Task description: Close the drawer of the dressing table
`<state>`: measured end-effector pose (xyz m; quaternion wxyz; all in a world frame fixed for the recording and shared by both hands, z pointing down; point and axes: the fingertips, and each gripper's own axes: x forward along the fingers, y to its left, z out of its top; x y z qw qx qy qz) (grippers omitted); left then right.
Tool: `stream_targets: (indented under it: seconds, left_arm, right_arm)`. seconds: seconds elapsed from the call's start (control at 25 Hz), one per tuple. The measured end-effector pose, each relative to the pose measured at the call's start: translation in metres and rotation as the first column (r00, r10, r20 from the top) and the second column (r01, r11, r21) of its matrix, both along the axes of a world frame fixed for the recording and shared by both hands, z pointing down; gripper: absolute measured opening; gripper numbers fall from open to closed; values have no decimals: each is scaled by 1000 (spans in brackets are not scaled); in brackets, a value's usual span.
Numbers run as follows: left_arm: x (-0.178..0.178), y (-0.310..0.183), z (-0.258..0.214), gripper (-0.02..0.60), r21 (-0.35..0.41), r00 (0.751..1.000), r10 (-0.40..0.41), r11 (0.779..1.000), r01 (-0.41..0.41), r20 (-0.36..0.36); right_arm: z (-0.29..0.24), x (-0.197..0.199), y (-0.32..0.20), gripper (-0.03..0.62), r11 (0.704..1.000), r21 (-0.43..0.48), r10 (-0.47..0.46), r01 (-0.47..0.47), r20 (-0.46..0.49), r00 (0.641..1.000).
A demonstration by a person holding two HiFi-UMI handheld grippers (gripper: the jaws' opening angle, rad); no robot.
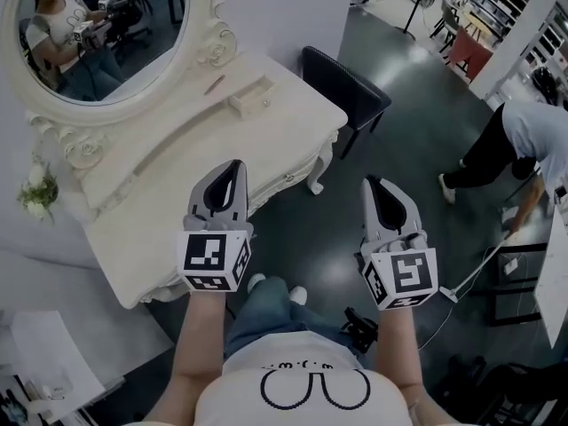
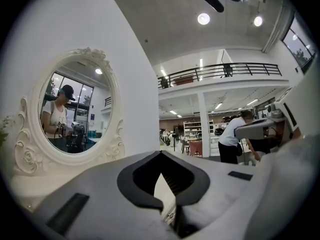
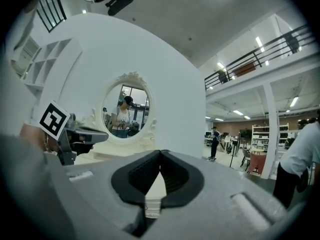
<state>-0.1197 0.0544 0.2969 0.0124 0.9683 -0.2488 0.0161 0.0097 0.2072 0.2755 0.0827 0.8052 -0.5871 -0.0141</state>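
The white dressing table (image 1: 177, 162) with its oval mirror (image 1: 102, 34) stands at the upper left of the head view. A small drawer box (image 1: 251, 97) sits on its top, and a knob (image 1: 288, 178) shows on its front edge. How far any drawer stands out I cannot tell. My left gripper (image 1: 236, 163) hovers over the table's front edge, shut and empty. My right gripper (image 1: 369, 181) is over the floor to the right of the table, also shut and empty. The left gripper view shows closed tips (image 2: 161, 153) beside the mirror (image 2: 75, 109). The right gripper view shows closed tips (image 3: 160, 152) and the mirror (image 3: 126, 113).
A black chair (image 1: 346, 91) stands just beyond the table's right corner. A person (image 1: 524, 140) bends over at the far right, with a white cable (image 1: 470, 273) on the dark floor. White flowers (image 1: 37, 193) sit at the table's left end. My feet (image 1: 275, 287) are below the table.
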Motion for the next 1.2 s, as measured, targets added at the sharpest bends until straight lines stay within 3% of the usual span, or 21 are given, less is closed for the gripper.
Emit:
stream_targets:
  seconds: [0.36, 0.8, 1.0, 1.2]
  left_arm:
    - [78, -44, 24, -3, -27, 1000, 7, 1000, -6, 25]
    - [181, -150, 49, -3, -65, 999, -36, 997, 38, 38]
    - [212, -179, 65, -3, -92, 996, -27, 995, 35, 90]
    - [228, -208, 72, -3, -125, 995, -63, 990, 72, 75]
  right_arm:
    - [25, 71, -40, 2, 999, -31, 11, -10, 20, 1000]
    - [36, 177, -163, 2, 995, -87, -53, 53, 7, 999]
    - [44, 204, -213, 2, 989, -112, -99, 101, 31, 995]
    - [51, 228, -251, 2, 985, -117, -120, 124, 43, 992]
